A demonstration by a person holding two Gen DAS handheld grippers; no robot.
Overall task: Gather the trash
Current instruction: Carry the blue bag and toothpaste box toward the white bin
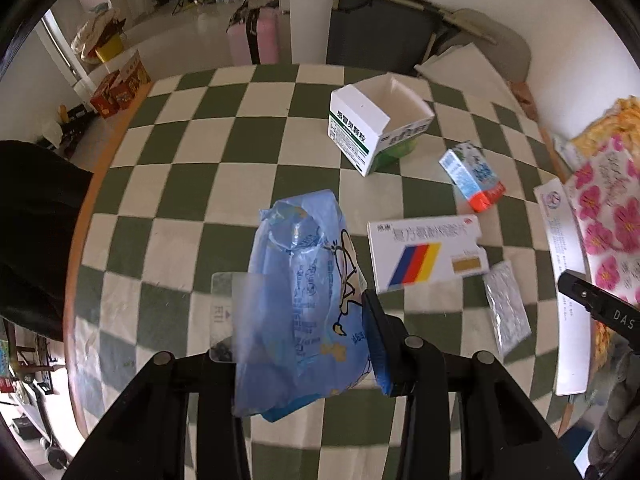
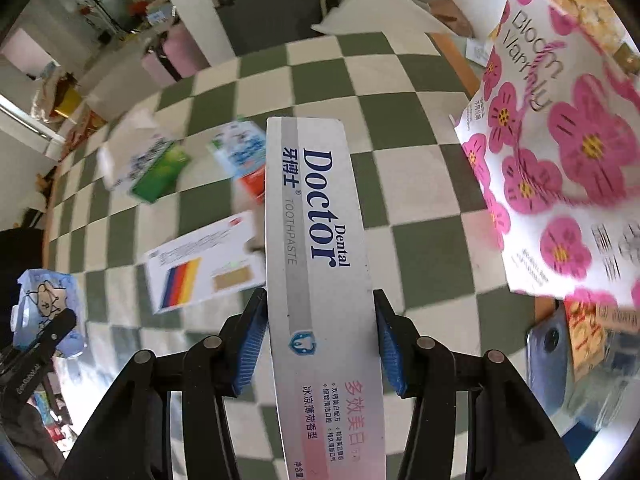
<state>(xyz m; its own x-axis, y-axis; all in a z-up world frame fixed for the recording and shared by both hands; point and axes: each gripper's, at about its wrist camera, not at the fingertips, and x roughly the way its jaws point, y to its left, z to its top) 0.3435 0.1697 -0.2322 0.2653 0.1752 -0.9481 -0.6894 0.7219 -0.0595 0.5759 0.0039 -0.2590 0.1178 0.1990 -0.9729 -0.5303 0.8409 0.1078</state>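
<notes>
My left gripper [image 1: 298, 320] is shut on a crumpled blue plastic wrapper [image 1: 300, 292] and holds it above the green-and-white checked table [image 1: 200, 152]. My right gripper [image 2: 320, 336] is shut on a long silver Dental Doctor toothpaste box [image 2: 320, 240], held above the table; the box also shows in the left wrist view [image 1: 560, 248]. On the table lie an open white-and-green medicine box [image 1: 376, 124], a small blue-and-red carton [image 1: 472, 176], a flat white box with a blue-red-yellow stripe [image 1: 424, 252] and a silver foil packet [image 1: 506, 308].
A white bag with pink flowers [image 2: 560, 152] stands at the table's right side. A phone [image 2: 546, 364] and a clear container lie beside it. A dark folded chair [image 1: 380, 32] stands behind the table; suitcases [image 1: 252, 36] are on the floor beyond.
</notes>
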